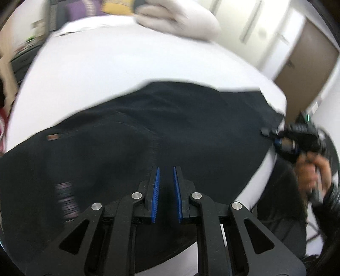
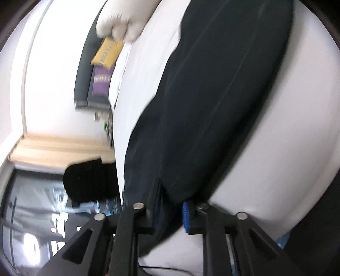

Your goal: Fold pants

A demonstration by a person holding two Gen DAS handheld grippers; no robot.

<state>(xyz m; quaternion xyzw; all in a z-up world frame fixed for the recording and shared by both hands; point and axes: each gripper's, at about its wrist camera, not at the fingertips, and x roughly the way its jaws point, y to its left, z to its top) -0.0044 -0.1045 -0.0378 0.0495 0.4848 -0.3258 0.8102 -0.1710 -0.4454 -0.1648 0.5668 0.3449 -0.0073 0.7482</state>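
Pants (image 1: 131, 135) are dark navy, almost black, spread flat across a white bed (image 1: 119, 63), with a small brown patch near the waistband. Right gripper (image 2: 170, 203) is clamped on the hem end of a leg, fabric bunched between its blue pads. Left gripper (image 1: 165, 176) sits nearly closed over the cloth; can't tell if it's pinching anything. Far half of the bed is bare up to a cream pillow (image 1: 178, 19); the pants run right up to the bed's near and right edges.

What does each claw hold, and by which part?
The right claw pinches the dark pants at one end edge. The left claw is nearly shut over them; its grip cannot be told.
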